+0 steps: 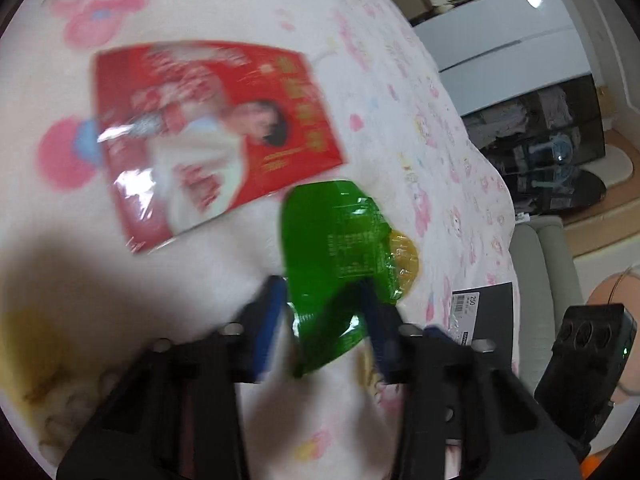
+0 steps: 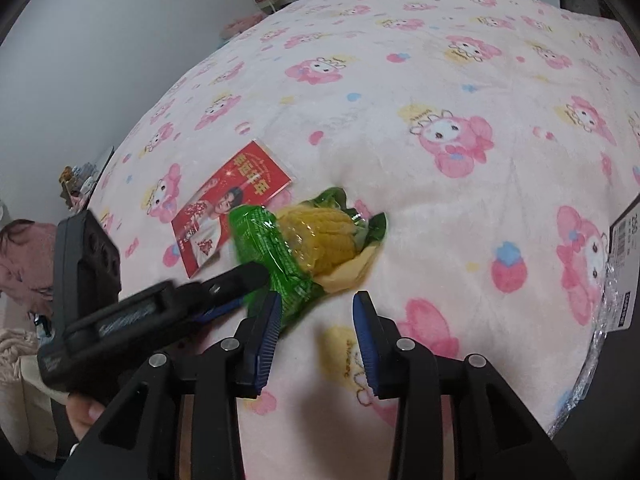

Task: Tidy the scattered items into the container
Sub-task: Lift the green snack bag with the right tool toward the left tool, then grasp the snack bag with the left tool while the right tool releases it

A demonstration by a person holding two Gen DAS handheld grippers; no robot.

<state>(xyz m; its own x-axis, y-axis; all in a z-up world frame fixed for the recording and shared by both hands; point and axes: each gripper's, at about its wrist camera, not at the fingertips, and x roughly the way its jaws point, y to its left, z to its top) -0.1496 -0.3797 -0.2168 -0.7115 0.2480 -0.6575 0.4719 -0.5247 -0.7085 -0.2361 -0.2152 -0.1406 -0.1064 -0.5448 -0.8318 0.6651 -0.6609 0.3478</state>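
A green plastic pack of yellow corn [image 2: 304, 240] lies on the pink cartoon-print blanket [image 2: 440, 80]; it also shows in the left wrist view [image 1: 340, 240]. My left gripper [image 1: 326, 312] has its blue-padded fingers open around the pack's near green end, and it shows in the right wrist view [image 2: 240, 288] coming in from the left. My right gripper [image 2: 316, 328] is open and empty, just in front of the pack. A red card with a person's photo [image 2: 232, 200] lies flat beyond the pack, and it also shows in the left wrist view [image 1: 208, 136].
A dark box with a white price label [image 1: 484, 312] sits at the blanket's right edge, also visible in the right wrist view [image 2: 624, 248] with bubble wrap. Beyond the bed are a white cabinet [image 1: 500, 32] and a dark shelf of clothes [image 1: 540, 132].
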